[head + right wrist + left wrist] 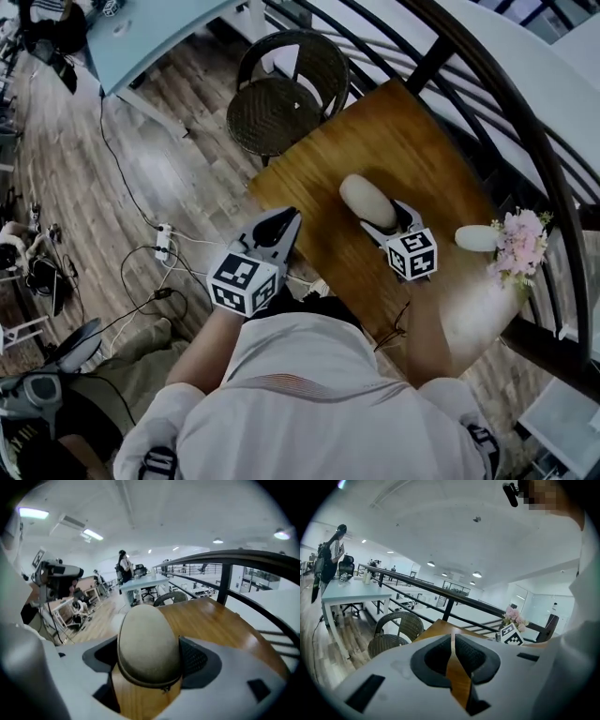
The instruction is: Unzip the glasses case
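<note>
**benchmate:** ok, what's the head view got?

**me:** My left gripper (289, 221) is pinched shut with nothing in it, tips right at the left edge of the table (422, 131). My right gripper (388, 221) is over the wood, spread wide. The glasses case (366, 199) lies flat with its near end tucked between those fingers and the rest poking out past the tips. Off to the right of my right fingers, clear of them, there's a white vase (478, 238) with pink flowers (520, 242).

**benchmate:** and the left gripper view?

**me:** On the left gripper (453, 638) the pads meet at the tips and nothing sits between them, just a sliver of table (440, 627) beyond. A wicker chair (393, 637) stands ahead and to the left of the tips.

**benchmate:** right gripper view?

**me:** The glasses case (147, 639) fills the whole gap of my right gripper (149, 656). Both pads look pressed against its sides, with the jaws held wide by it. The zip pull (164, 689) hangs at the end nearest my palm, and the zipper looks closed all round. More table (220, 620) stretches ahead of the tips.
</note>
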Available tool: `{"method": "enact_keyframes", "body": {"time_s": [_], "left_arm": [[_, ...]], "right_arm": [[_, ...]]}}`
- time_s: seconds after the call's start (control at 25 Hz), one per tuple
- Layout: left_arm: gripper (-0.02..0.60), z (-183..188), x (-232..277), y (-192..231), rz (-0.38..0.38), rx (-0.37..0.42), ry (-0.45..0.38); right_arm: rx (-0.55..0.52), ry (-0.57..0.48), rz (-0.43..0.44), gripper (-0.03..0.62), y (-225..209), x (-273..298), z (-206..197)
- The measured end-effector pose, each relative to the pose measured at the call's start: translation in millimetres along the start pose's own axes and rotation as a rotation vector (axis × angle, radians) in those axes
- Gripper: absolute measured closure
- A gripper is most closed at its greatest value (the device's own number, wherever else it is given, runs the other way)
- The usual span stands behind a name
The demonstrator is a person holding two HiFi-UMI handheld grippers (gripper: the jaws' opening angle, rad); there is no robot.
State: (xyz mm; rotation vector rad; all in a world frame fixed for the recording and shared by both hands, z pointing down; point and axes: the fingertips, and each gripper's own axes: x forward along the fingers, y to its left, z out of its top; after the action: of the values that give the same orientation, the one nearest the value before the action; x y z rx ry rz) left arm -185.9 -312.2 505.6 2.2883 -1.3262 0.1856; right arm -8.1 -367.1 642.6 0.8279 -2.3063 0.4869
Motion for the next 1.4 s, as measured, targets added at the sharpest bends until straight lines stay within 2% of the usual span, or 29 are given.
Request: {"method": "enact_keyframes", "body": {"time_s": [0.16, 0.32, 0.52, 0.76, 0.84, 0.92, 0.96, 1.0, 1.08, 1.16, 1.28, 1.4], "left_arm": [[0.546, 10.7, -2.3, -18.9, -0.025, 0.014, -0.034], [0.546, 20.3, -7.7, -41.9, -0.051, 0.04, -0.076], [0.546, 39.0, -12.7, -71.2, -0.108, 0.079, -0.13], [0.546, 63.4, -18.4, -81.4, -0.181, 0.077, -0.171], [0.546, 65.3, -19.8, -82.8, -0.23, 0.061, -0.177], [0.545, 64.8, -23.2, -97.5, -0.316, 0.039, -0.187], [0.524, 63.9, -26.2, -109.9, -0.37, 0.027, -0.192], [0.454, 62.9, -29.7, -123.5, -0.429, 0.017, -0.197], [0.347, 63.3, -37.9, -147.1, -0.545, 0.003, -0.211], [0.298, 67.4, -47.1, -163.7, -0.659, 0.001, -0.246], [0.284, 75.6, -58.7, -184.7, -0.824, 0.014, -0.299], [0.275, 84.1, -68.2, -201.5, -0.943, 0.031, -0.324]], "right_arm": [[0.184, -0.151, 0.018, 0.16, 8.3, -44.6, 21.2], [0.336, -0.327, 0.085, 0.16, 20.5, -99.2, 47.0], [0.392, -0.503, 0.104, 0.16, 34.1, -163.8, 77.2], [0.443, -0.631, 0.156, 0.16, 50.5, -204.1, 106.1], [0.45, -0.644, 0.173, 0.16, 54.7, -206.9, 110.8], [0.445, -0.645, 0.195, 0.16, 59.8, -214.1, 109.3], [0.445, -0.648, 0.213, 0.16, 63.7, -220.6, 106.6], [0.449, -0.654, 0.238, 0.16, 68.8, -227.7, 104.1], [0.476, -0.673, 0.316, 0.16, 81.7, -239.2, 103.0], [0.523, -0.697, 0.438, 0.16, 97.2, -247.4, 107.7], [0.593, -0.728, 0.677, 0.16, 124.6, -262.4, 118.2], [0.644, -0.739, 0.9, 0.16, 152.5, -274.3, 125.7]]}}
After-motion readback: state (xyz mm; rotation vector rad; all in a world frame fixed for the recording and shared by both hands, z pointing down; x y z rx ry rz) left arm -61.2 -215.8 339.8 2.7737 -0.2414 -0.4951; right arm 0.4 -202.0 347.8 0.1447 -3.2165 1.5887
